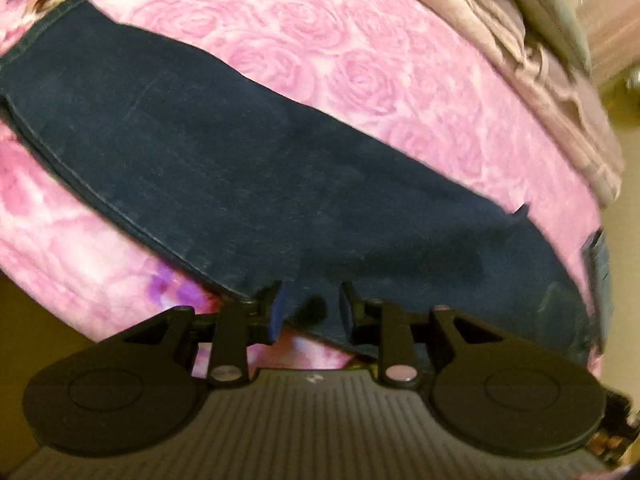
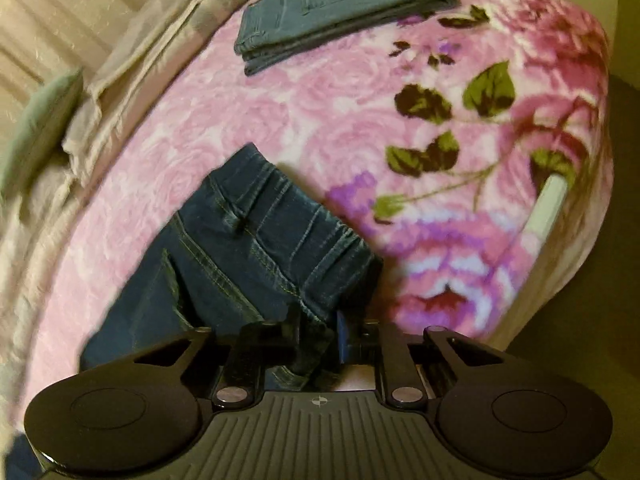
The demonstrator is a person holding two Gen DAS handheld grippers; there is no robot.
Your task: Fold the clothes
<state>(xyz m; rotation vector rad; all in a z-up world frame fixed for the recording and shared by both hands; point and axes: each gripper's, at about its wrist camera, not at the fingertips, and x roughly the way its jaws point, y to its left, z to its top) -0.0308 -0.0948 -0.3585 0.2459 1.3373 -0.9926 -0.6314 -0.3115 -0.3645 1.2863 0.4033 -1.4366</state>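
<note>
Left wrist view. The left gripper (image 1: 308,312) sits at the near edge of the dark jeans (image 1: 248,168), its jaws part open with a clear gap between them. The near edge of the denim lies in that gap; the blue pad of the left-hand finger (image 1: 275,314) sits against the cloth, but whether both pads press on it cannot be told. From there the trouser leg runs flat and full length across the pink rose blanket (image 1: 360,60), from lower right toward upper left, stitched side seam along its near edge. At the far right edge a narrow strip of the same denim (image 1: 598,264) shows. Beyond the blanket lies a rumpled beige sheet (image 1: 532,64), with a grey-green pillow (image 1: 548,4) at the top right corner.

Right wrist view. The right gripper (image 2: 318,340) is nearly shut, and a bunched fold of the dark jeans (image 2: 256,248) is pinched between its jaws, close to the waistband end. The waistband, belt loop and a pocket with yellow stitching lie just past the fingers, flat on the blanket (image 2: 320,120). To the right the blanket carries a print of large flowers and green leaves (image 2: 488,88). A white bar (image 2: 548,200) shows near the right side of the bed. Farther off, well apart from the dark pair, a second pair of lighter blue jeans (image 2: 340,12) lies folded in a neat stack on the blanket. Along the left side run the beige sheet (image 2: 120,80) and the grey-green pillow (image 2: 44,120).
</note>
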